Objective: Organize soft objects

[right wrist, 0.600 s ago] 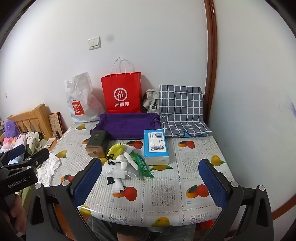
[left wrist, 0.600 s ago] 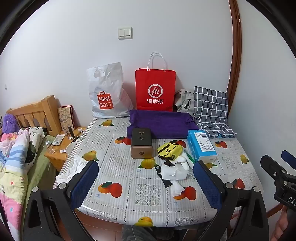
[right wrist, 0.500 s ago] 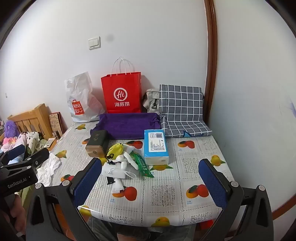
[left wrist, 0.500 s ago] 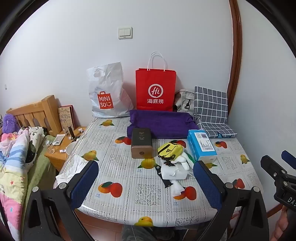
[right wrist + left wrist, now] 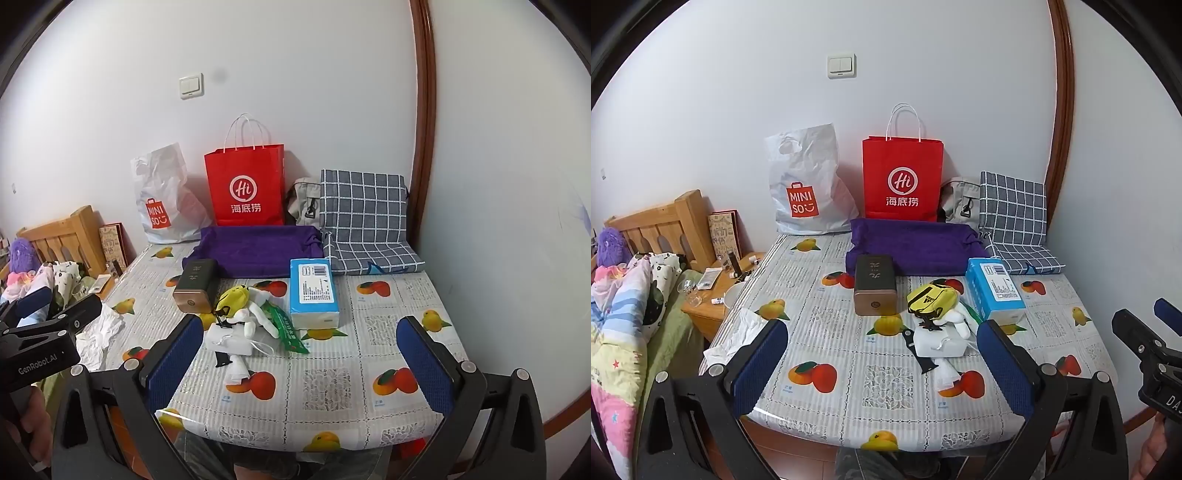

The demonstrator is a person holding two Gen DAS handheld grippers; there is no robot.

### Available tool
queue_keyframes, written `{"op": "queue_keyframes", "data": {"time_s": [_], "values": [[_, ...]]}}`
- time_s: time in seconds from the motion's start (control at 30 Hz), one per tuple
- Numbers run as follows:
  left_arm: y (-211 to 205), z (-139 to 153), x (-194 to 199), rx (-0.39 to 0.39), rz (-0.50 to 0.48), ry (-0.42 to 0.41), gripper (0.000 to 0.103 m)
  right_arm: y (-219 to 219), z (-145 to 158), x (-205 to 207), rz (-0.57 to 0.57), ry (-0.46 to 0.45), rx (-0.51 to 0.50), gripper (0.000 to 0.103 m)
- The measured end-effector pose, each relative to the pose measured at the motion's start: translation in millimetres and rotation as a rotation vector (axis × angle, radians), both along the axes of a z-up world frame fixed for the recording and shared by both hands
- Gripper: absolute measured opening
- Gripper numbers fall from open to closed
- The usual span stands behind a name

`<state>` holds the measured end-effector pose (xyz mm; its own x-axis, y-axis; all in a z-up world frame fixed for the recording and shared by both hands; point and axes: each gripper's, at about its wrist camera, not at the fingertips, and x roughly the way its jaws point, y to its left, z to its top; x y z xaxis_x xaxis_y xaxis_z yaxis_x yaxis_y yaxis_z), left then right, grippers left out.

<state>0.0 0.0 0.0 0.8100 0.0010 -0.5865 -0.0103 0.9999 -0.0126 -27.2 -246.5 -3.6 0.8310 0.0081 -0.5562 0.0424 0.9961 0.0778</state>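
Against the white wall at the far end of the table [image 5: 827,332], which wears a fruit-print cloth, stand a white MINISO bag [image 5: 807,184] and a red paper bag [image 5: 903,181], with a grey checked cushion [image 5: 1012,206] propped to their right. Just in front of the red bag lies a folded purple blanket [image 5: 916,243], and a dark box with a bronze end [image 5: 874,284] rests against its near edge. Near the middle of the cloth sits a small heap: a yellow pouch [image 5: 932,297] on top of a white plush toy [image 5: 958,321], a white packet [image 5: 938,341] touching them on the near side, and a green wrapper [image 5: 286,326] slanting beside them. A blue tissue pack [image 5: 995,288] lies just right of the heap. Crumpled white paper [image 5: 738,336] hangs at the table's left edge. Both tools hover before the near edge: the left gripper [image 5: 882,369] has its blue pads spread wide with nothing between them, and the right gripper [image 5: 301,362] is likewise fully spread and empty.
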Motion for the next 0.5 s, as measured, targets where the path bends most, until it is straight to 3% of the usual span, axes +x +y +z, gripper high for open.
{"op": "queue_keyframes", "data": {"time_s": [0.5], "values": [[0.0,0.1,-0.1,0.002,0.000,0.000,0.103,2.0,-0.3,-3.2,-0.004,-0.006,-0.004,0.103]]}}
